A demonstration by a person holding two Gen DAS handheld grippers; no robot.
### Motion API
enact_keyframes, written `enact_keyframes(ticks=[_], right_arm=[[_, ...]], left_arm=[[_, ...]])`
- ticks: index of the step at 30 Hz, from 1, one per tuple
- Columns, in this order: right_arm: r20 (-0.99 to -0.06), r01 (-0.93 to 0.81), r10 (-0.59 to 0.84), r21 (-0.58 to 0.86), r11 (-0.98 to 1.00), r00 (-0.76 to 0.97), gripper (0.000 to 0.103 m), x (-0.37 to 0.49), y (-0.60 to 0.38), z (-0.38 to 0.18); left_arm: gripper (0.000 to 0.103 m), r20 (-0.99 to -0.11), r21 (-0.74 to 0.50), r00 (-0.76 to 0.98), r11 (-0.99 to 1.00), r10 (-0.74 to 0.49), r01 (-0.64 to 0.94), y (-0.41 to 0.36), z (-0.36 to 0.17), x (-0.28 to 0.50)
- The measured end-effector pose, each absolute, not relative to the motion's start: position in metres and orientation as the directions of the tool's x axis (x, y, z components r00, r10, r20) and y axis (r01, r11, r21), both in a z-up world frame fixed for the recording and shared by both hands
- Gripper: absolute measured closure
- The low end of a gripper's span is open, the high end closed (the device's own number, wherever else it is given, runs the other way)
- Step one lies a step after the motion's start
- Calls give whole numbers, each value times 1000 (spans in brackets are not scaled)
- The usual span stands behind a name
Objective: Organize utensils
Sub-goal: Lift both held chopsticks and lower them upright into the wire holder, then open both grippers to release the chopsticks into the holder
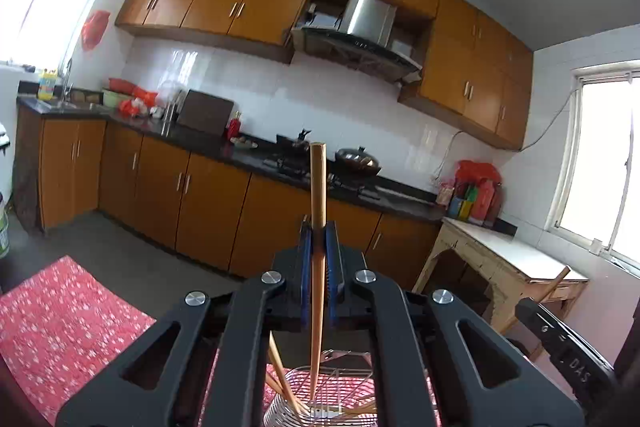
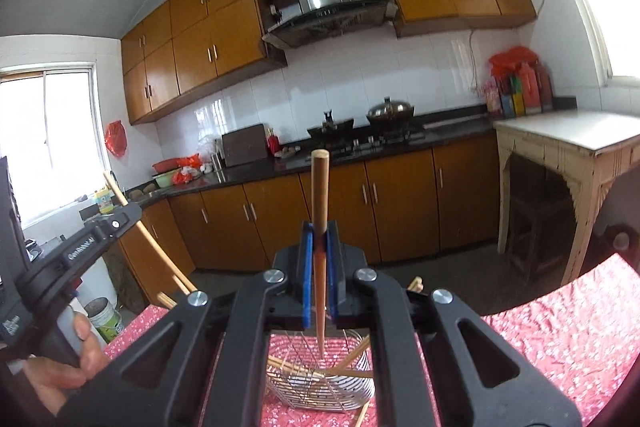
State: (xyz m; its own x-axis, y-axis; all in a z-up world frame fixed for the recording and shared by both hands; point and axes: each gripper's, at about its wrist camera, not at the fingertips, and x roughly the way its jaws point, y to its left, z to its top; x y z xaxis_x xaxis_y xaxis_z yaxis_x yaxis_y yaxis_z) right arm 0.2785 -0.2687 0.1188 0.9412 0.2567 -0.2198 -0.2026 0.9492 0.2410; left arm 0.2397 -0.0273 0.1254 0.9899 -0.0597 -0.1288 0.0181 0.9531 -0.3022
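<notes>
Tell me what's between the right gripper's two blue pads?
A chopstick, pinched upright between the pads, tip down over the wire basket. The right wrist view shows it.

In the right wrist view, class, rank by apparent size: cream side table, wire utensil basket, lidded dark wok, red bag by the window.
1. Cream side table
2. Wire utensil basket
3. Lidded dark wok
4. Red bag
The basket's nearness inflates it.

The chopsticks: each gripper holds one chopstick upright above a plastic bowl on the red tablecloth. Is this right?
Not quite. The container is a metal wire basket, not a plastic bowl, as the right wrist view shows. The rest holds: the left gripper and right gripper each clamp a chopstick upright above it, on the red tablecloth.
</notes>
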Motion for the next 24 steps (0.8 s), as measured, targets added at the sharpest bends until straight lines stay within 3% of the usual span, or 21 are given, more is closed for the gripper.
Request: enact_keyframes(ticks=[12,17,19,23,24], right_arm=[[-338,-188,286,294,937,897,95,317,-265,78],[-379,-124,241,307,944,894,89,322,-275,67],[-373,-110,226,308,945,900,77,317,-280,68],[-350,-86,189,289,954,918,72,300,-288,77],[-345,-81,181,284,955,921,72,294,-290,78]], left_arm=[[96,-289,-283,954,959,-77,-8,-23,87,263],[95,-346,-291,934,957,-94,-12,-15,82,265],[94,-342,-277,936,961,-80,-19,-13,85,260],[69,-318,-272,946,962,-57,-33,-7,97,248],[68,-310,-270,949,962,-50,-37,-4,101,242]])
